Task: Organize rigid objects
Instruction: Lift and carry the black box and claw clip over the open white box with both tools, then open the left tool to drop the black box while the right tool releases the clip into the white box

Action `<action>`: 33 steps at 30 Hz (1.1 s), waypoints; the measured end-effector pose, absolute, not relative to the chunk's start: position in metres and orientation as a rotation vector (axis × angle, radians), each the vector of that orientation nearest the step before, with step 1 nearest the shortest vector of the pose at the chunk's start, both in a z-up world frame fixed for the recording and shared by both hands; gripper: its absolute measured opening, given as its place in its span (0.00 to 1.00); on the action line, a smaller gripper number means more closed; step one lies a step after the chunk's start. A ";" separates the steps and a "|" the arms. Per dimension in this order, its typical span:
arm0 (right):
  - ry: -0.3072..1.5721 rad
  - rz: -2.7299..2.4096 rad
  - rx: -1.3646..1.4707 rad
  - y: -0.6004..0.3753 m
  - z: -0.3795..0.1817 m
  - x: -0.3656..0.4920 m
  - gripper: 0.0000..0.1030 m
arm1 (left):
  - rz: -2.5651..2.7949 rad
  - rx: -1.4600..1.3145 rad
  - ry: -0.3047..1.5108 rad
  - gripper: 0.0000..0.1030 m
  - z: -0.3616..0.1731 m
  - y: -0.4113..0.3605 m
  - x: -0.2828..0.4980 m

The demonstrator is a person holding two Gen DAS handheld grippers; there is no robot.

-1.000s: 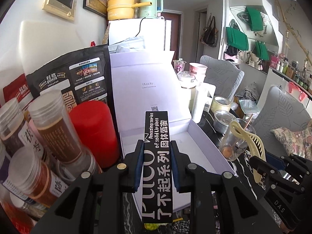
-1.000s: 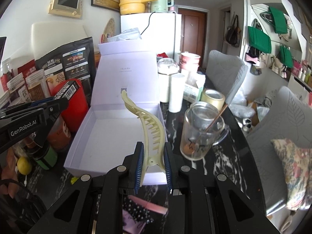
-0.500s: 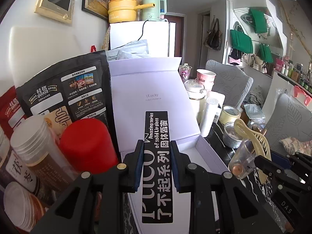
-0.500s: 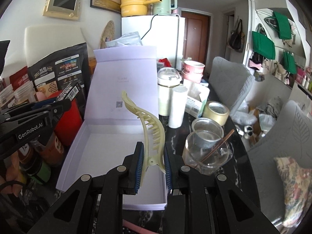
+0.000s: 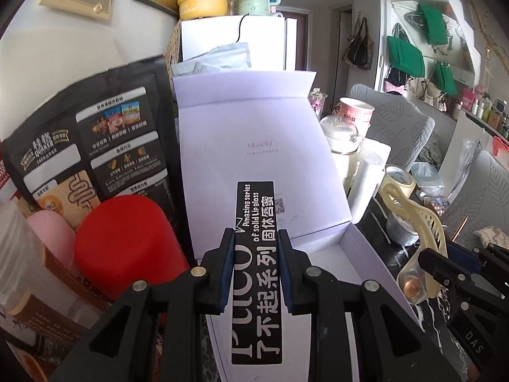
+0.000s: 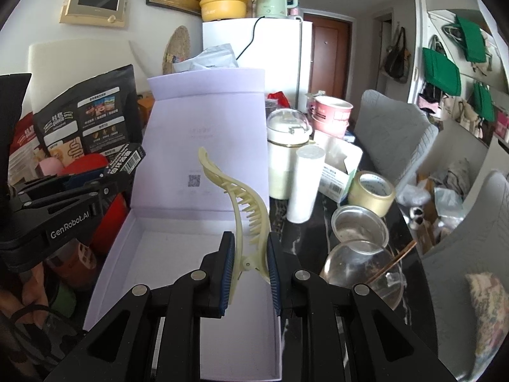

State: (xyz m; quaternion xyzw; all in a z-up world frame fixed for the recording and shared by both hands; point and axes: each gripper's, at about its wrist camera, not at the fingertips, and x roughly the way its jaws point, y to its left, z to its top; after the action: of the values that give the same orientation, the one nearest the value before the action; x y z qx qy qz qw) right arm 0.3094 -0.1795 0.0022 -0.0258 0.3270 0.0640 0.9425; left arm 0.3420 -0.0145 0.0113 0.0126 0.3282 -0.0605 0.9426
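Note:
My left gripper (image 5: 256, 238) is shut on a long black lip gloss box (image 5: 256, 222) with white lettering, held above the near left side of an open white gift box (image 5: 321, 254). My right gripper (image 6: 248, 242) is shut on a cream hair claw clip (image 6: 245, 203), held above the same white box (image 6: 178, 254), whose lid stands upright behind it. The left gripper and the black box's barcode end (image 6: 125, 159) show at the left of the right wrist view. The clip and right gripper (image 5: 426, 232) show at the right of the left wrist view.
A red cylinder (image 5: 124, 242), a black Quaker bag (image 5: 86, 146) and jars stand left of the box. Right of it are a white blender jar (image 6: 288, 156), a white tube (image 6: 305, 184), tape roll (image 6: 372, 192), glass cups (image 6: 359, 232) and a grey chair (image 6: 391, 146).
Both grippers have risen and moved forward over the white box, still holding their objects. The jars at left have slid down and out of the left wrist view.

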 end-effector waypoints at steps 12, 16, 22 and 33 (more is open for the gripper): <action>0.746 0.137 -0.069 -0.172 -0.025 0.326 0.20 | -0.134 0.042 0.761 0.25 -0.018 -0.028 0.356; 0.759 0.129 -0.078 -0.171 -0.029 0.328 0.20 | -0.124 0.052 0.772 0.25 -0.022 -0.028 0.358; 0.783 0.131 -0.059 -0.173 -0.034 0.331 0.20 | -0.100 0.024 0.816 0.25 -0.024 -0.024 0.367; 0.784 0.107 -0.053 -0.180 -0.030 0.329 0.23 | -0.102 0.000 0.872 0.68 -0.030 -0.025 0.370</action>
State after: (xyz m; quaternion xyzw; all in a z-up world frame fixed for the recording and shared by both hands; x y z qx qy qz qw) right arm 0.3288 -0.1800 -0.0299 -0.0256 0.3817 0.0520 0.9225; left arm 0.3699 -0.0247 -0.0301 -0.0001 0.4224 -0.0495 0.9051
